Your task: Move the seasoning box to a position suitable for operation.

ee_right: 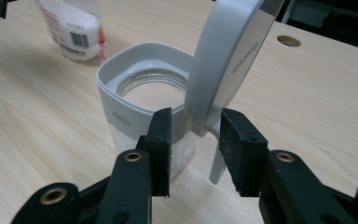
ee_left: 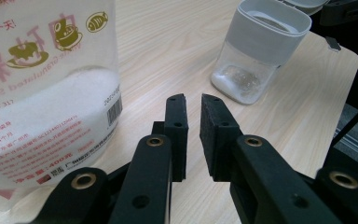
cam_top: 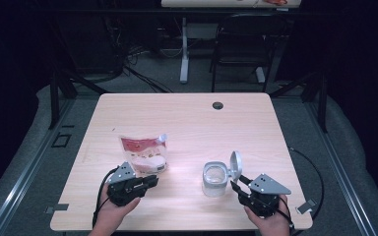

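Right tongs [ee_right: 191,149] straddled the jar's [cam_top: 214,180] flipped-up lid [ee_right: 228,60], unclamped, steadying it; left tongs [ee_left: 193,135], slightly apart and empty, waited beside the pouch [cam_top: 144,153] left of it.

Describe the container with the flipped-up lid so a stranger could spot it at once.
On the light wooden table, look at the near edge, just ahead of the right gripper. There stands a clear jar with a grey collar, its lid hinged upright. The printed pouch to its left is soft and sealed.
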`<action>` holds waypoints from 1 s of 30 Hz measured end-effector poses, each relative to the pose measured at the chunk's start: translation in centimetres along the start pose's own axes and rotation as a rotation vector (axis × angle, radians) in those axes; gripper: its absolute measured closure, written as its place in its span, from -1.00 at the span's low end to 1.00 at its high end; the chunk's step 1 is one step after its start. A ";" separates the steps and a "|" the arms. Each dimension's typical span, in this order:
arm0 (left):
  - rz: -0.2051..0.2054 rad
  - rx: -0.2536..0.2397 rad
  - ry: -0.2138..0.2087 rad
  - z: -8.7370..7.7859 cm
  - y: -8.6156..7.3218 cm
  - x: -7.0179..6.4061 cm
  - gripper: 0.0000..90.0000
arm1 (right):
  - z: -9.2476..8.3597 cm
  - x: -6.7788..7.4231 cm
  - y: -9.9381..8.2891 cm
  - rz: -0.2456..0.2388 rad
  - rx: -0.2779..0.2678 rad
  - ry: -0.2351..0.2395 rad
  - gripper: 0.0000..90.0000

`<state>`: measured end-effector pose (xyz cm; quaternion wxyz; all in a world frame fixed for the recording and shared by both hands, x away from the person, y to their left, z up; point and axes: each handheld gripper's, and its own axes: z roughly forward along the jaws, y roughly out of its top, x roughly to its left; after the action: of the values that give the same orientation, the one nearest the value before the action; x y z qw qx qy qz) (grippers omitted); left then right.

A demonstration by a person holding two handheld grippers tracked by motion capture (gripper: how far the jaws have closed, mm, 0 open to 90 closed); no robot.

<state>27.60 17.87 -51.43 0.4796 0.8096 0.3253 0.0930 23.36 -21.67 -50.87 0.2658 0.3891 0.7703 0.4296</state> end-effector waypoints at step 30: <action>-0.010 0.004 0.037 -0.4 -0.8 0.5 0.71 | 4.3 -1.7 -1.7 0.067 0.097 -0.039 0.47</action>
<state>27.45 18.77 -51.94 0.4724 0.8070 0.3384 0.1050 26.86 -21.67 -54.34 0.2471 0.4355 0.7715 0.3925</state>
